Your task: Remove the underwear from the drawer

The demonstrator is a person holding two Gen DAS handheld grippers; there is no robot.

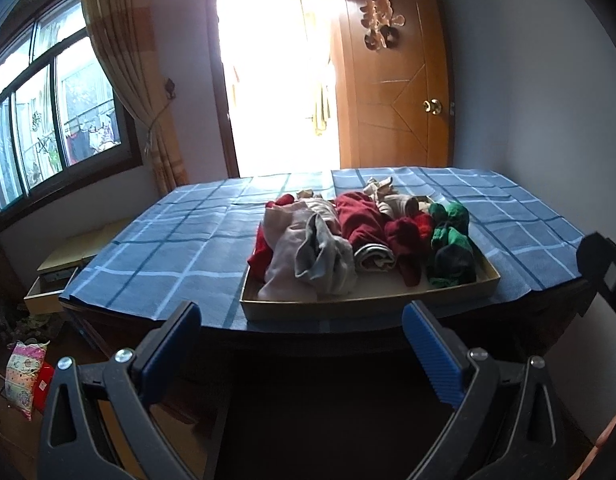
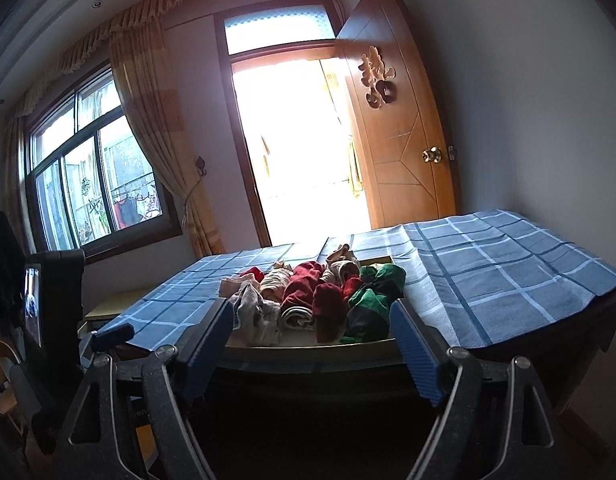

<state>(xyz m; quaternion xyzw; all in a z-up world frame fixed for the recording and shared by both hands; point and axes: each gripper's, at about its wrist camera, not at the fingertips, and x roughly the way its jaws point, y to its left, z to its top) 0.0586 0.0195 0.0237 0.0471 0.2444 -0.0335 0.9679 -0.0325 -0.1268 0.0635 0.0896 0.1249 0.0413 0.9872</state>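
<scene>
open air lies between both grippers and the drawer (image 1: pixel 371 302), which sits near the front edge of the bench (image 1: pixel 156 256). its low front wall is the only barrier to the heaped underwear (image 1: pixel 347 240). bare checked cloth (image 2: pixel 507 272) left and right gives clear passage.

A home bedroom: curtained window (image 2: pixel 96 184), wooden door (image 2: pixel 399 120).
</scene>
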